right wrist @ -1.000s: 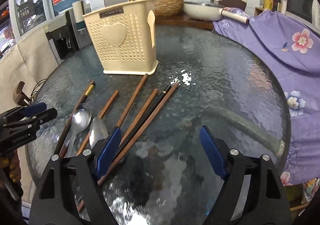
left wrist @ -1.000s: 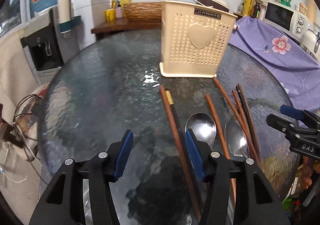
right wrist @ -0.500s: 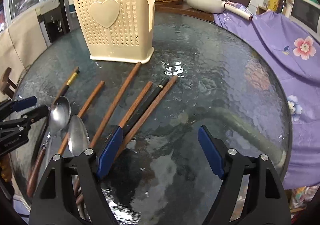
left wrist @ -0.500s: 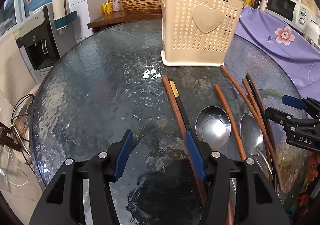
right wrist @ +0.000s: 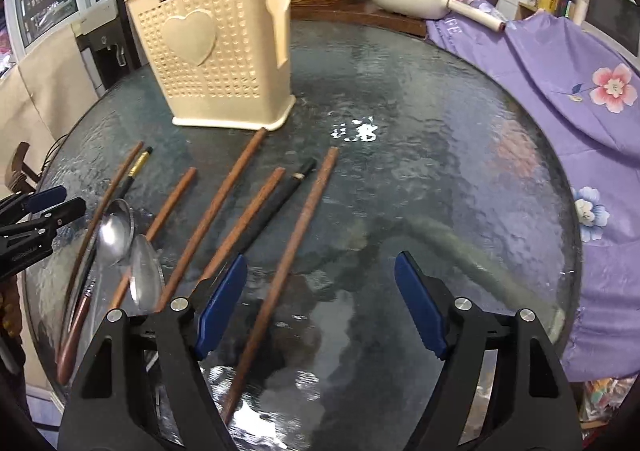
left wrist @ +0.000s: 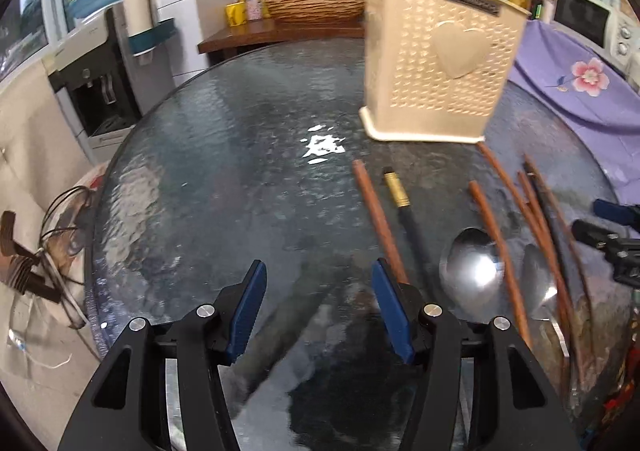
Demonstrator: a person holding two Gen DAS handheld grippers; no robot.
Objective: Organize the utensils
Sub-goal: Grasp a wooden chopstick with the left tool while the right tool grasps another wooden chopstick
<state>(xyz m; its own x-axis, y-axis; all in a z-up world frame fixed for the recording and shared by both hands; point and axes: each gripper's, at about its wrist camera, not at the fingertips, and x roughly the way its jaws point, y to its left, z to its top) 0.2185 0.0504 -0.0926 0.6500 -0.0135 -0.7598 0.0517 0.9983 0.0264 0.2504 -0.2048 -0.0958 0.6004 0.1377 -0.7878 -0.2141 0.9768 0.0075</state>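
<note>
A cream perforated utensil holder (left wrist: 440, 67) with a heart stands on the round glass table (left wrist: 240, 179); it also shows in the right wrist view (right wrist: 216, 59). Several brown wooden chopsticks (right wrist: 220, 211), a black chopstick (right wrist: 276, 203) and two steel spoons (right wrist: 116, 231) lie in front of it. My left gripper (left wrist: 318, 287) is open and empty, just left of a brown chopstick (left wrist: 376, 219) and a spoon (left wrist: 472, 275). My right gripper (right wrist: 320, 283) is open and empty above a chopstick (right wrist: 296, 235).
A purple flowered cloth (right wrist: 560, 63) covers the right side past the table edge. A wooden counter (left wrist: 280, 35) with a wicker basket and bottles stands behind. A water dispenser (left wrist: 100, 83) and loose cables (left wrist: 52, 235) are at the left.
My left gripper has swung left, so the utensils and holder sit further right in its view. My right gripper has moved forward and right; a chopstick now lies between its fingers.
</note>
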